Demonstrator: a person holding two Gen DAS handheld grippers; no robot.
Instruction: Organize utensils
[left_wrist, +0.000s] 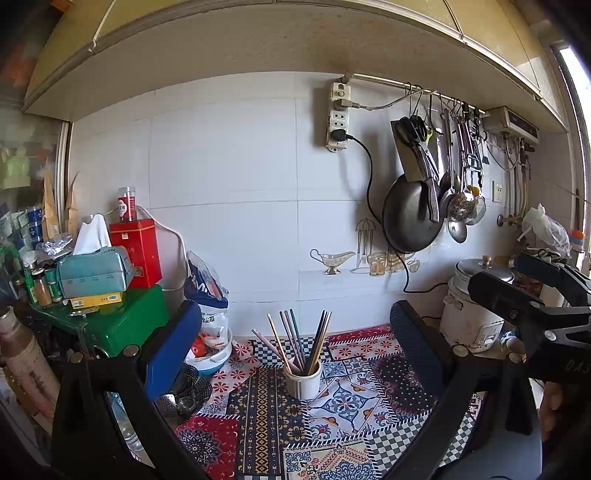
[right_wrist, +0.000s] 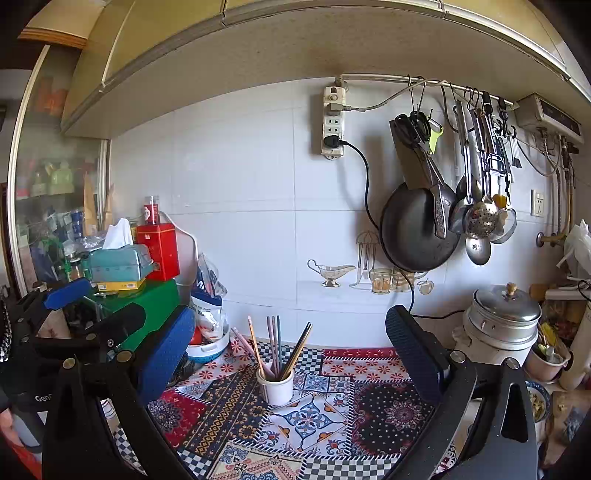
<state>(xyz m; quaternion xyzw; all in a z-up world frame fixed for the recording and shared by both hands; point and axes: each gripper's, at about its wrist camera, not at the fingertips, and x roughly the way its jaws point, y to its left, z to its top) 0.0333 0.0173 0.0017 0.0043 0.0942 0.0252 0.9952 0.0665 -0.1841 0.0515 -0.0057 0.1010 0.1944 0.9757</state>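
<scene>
A white ceramic cup (left_wrist: 303, 382) (right_wrist: 276, 389) stands on the patterned tablecloth (left_wrist: 343, 406) (right_wrist: 314, 417), holding several chopsticks (left_wrist: 295, 339) (right_wrist: 275, 343) upright. In the left wrist view my left gripper (left_wrist: 295, 343) is open, its blue pads wide apart with the cup farther off between them and nothing held. My right gripper (right_wrist: 291, 350) is likewise open and empty, the cup ahead of it slightly left of centre. Each gripper shows in the other's view: the right gripper (left_wrist: 495, 273) at the right edge, the left gripper (right_wrist: 94, 306) at the left.
Ladles, a strainer and scissors (left_wrist: 458, 177) (right_wrist: 480, 177) hang on a wall rail beside a black wok (left_wrist: 408, 218) (right_wrist: 415, 232). A rice cooker (left_wrist: 471, 310) (right_wrist: 502, 325) stands right. Left are a green box (left_wrist: 122, 321) (right_wrist: 159, 299), tissue pack, red tin and bagged food.
</scene>
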